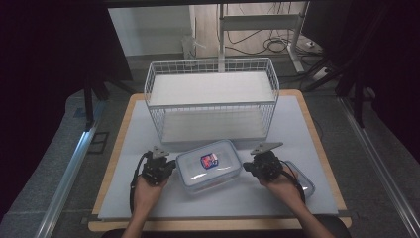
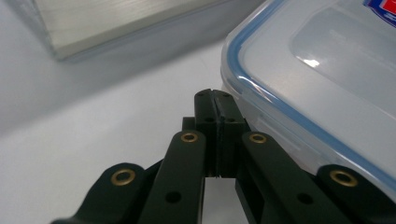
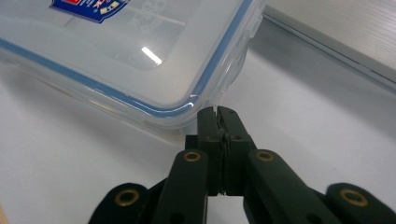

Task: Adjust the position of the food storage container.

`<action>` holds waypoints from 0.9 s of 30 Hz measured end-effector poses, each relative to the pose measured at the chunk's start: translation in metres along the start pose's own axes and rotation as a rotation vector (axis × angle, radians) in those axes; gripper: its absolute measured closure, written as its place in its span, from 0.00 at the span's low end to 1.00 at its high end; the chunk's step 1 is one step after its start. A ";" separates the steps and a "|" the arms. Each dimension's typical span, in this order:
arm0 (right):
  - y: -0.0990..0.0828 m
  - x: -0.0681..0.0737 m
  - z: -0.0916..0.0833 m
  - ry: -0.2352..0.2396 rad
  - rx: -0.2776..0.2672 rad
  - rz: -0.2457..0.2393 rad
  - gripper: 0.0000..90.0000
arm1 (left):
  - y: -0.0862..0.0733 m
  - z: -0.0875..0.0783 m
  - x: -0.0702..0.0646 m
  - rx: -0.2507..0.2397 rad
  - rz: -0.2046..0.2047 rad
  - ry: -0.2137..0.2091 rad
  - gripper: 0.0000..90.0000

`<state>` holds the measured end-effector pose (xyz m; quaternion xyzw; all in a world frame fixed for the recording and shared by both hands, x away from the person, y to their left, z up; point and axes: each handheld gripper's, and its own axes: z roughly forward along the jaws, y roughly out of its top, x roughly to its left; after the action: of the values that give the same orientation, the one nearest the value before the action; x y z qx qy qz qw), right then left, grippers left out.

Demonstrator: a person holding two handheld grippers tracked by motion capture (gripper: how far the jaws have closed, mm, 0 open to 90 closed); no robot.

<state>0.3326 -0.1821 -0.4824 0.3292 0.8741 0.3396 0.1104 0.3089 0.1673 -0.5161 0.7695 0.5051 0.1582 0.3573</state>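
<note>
**Closed jaws bracket the lidded food box**

We have both grippers at the clear plastic food container [image 1: 208,166], which sits lid-on at the near middle of the grey mat [image 1: 297,129], in front of the white wire basket shelf [image 1: 212,99]. Its blue seal and red-and-blue sticker [image 1: 209,160] face up.

Our left gripper [image 1: 171,166] has its 2 jaws pressed together with nothing between them, tips just beside the container's left short side. In the left gripper view the tips [image 2: 215,100] sit against or a hair off the wall below the blue seal; we cannot tell which. Our right gripper [image 1: 246,167] is likewise closed on nothing, and its tips [image 3: 217,116] stand at the container's corner [image 3: 187,109] near a side latch flap [image 3: 233,70].

We judge this as the approach step: squeezing or working the latches from both ends. Next we need firm, level contact on opposite sides, pressing evenly so the box does not skid or twist. A second lid or container [image 1: 303,181] lies just right of our right hand.
</note>
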 end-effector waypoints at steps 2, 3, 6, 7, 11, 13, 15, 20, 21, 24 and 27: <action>0.001 -0.003 -0.001 -0.018 0.005 -0.003 0.94 | 0.001 0.003 0.002 0.000 -0.017 -0.017 1.00; 0.001 -0.004 0.000 -0.022 0.005 0.002 0.94 | 0.001 0.002 0.001 -0.003 -0.024 -0.021 1.00; 0.003 -0.008 0.004 -0.030 0.012 -0.001 0.95 | -0.005 -0.009 0.001 -0.010 -0.039 -0.034 1.00; 0.004 -0.008 0.005 -0.033 0.013 -0.001 0.96 | -0.009 -0.016 0.000 -0.020 -0.044 -0.056 1.00; 0.010 -0.013 0.014 -0.067 0.009 -0.009 0.97 | -0.017 -0.025 -0.009 -0.012 -0.029 -0.071 1.00; 0.013 -0.015 0.016 -0.080 0.003 0.002 0.97 | -0.015 -0.020 -0.012 -0.002 -0.020 -0.075 1.00; 0.014 -0.015 0.018 -0.090 0.002 -0.001 0.97 | -0.013 -0.017 -0.015 0.012 -0.002 -0.057 1.00; 0.017 -0.020 0.020 -0.092 0.000 0.008 0.99 | -0.011 -0.013 -0.016 0.020 0.002 -0.049 1.00; 0.017 -0.019 0.020 -0.090 -0.001 0.005 0.99 | -0.011 -0.013 -0.016 0.019 -0.001 -0.043 1.00; 0.016 -0.017 0.019 -0.082 0.004 0.009 0.99 | -0.010 -0.013 -0.015 0.022 0.001 -0.031 1.00; 0.012 -0.007 0.014 -0.053 0.022 -0.006 1.00 | -0.010 -0.012 -0.011 0.023 0.002 -0.015 1.00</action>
<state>0.3495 -0.1729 -0.4851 0.3367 0.8755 0.3210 0.1309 0.2900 0.1641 -0.5133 0.7751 0.5037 0.1471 0.3520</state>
